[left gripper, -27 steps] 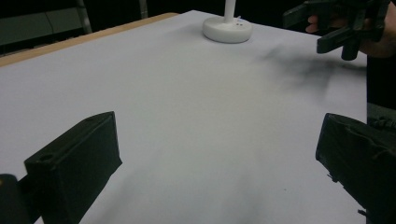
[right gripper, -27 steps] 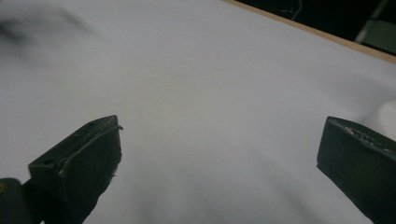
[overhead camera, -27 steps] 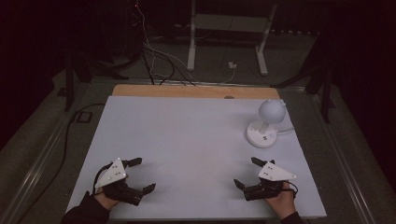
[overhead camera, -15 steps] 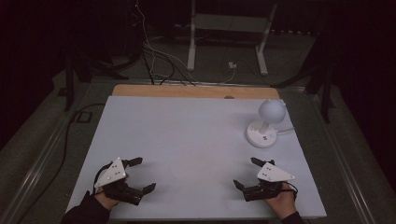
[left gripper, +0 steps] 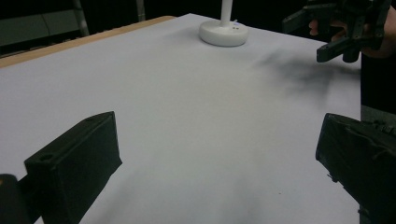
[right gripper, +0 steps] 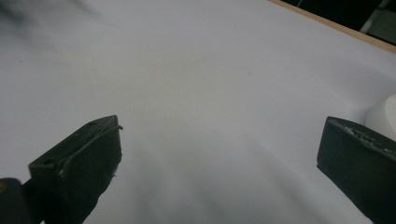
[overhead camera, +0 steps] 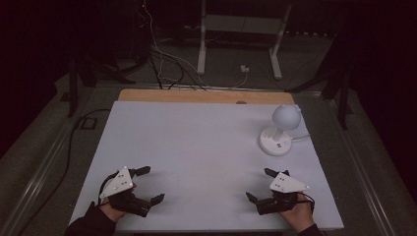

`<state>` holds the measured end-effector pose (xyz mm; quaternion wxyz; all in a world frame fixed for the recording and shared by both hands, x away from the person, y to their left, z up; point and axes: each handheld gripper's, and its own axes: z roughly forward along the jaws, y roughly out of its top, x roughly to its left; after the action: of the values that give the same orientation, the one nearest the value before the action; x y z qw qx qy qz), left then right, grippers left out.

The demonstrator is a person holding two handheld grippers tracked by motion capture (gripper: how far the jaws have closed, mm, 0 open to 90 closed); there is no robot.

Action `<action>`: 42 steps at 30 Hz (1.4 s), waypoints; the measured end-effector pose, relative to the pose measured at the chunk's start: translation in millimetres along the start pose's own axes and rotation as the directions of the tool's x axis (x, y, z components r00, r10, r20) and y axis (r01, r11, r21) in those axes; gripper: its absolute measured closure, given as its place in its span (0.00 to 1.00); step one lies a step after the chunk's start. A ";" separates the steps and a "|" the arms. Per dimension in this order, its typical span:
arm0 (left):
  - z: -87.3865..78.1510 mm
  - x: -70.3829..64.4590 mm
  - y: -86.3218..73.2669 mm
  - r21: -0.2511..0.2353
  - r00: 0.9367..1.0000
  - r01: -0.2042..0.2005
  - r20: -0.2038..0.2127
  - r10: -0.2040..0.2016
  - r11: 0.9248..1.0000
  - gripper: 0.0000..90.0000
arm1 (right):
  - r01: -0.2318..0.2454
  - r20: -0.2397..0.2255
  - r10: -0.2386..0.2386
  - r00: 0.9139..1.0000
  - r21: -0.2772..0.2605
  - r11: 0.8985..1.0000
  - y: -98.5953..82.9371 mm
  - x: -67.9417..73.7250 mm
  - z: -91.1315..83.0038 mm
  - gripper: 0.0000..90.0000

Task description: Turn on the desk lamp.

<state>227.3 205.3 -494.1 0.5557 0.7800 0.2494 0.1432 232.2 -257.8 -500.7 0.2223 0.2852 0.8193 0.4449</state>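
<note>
Your left gripper [overhead camera: 146,185] sits low over the near left part of the table [overhead camera: 196,142], its jaws spread wide with nothing between them. In the left gripper view only bare white sheet lies between its two fingers [left gripper: 74,156].

Your right gripper [overhead camera: 260,186] sits over the near right part, jaws likewise wide apart and empty. Seen from the left gripper view, it hangs beyond that gripper's right finger, just above the sheet.

The lamp [overhead camera: 280,129], a white ball on a round base, stands upright ahead of your right gripper's fingers and well apart from them. In the right gripper view a sliver of its base shows just past the right finger [right gripper: 357,161]. It is far ahead of the left fingers, across the table.
</note>
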 end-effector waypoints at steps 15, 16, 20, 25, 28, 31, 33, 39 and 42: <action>0.0 0.3 0.4 -0.007 1.000 0.010 0.003 -0.010 1.000 0.00 | -0.010 -0.055 0.009 0.998 -0.002 1.000 11.5 9.4 -3.0 0.00; 0.2 0.4 0.3 -0.004 1.000 0.009 0.003 -0.009 1.000 0.00 | 0.000 -0.053 0.000 0.999 -0.001 1.000 12.8 10.5 -3.5 0.00; 0.2 0.8 0.3 -0.005 1.000 0.009 0.002 -0.009 1.000 0.00 | 0.007 -0.060 -0.007 0.998 -0.011 1.000 20.2 13.5 -5.5 0.00; 0.4 0.7 0.2 -0.003 1.000 0.009 0.002 -0.009 1.000 0.00 | 0.000 -0.070 -0.001 0.998 -0.010 1.000 25.2 13.6 -5.6 0.00; 0.7 0.6 -0.1 0.004 1.000 0.007 0.002 -0.007 1.000 0.00 | -0.001 -0.072 0.000 0.997 -0.012 1.000 27.8 12.9 -6.2 0.00; 0.7 0.5 0.3 -0.002 1.000 0.008 0.002 -0.008 1.000 0.00 | -0.012 -0.068 0.011 0.998 -0.022 1.000 31.0 11.0 -7.3 0.00; 0.7 0.5 0.1 0.001 1.000 0.009 0.003 -0.009 1.000 0.00 | -0.025 -0.064 0.023 0.998 -0.034 0.999 33.8 8.6 -8.0 0.00; 0.7 0.4 0.0 0.004 1.000 0.006 0.002 -0.006 1.000 0.00 | -0.035 -0.032 0.033 0.999 -0.064 0.997 38.4 3.5 -11.0 0.00; 0.7 0.4 0.2 0.002 1.000 0.009 0.002 -0.009 1.000 0.00 | -0.040 -0.026 0.038 0.999 -0.068 0.997 40.1 1.2 -12.2 0.00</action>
<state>228.1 204.9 -494.1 0.5558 0.7796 0.2524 0.1397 234.6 -246.6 -460.3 0.2131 0.2878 0.8006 0.4804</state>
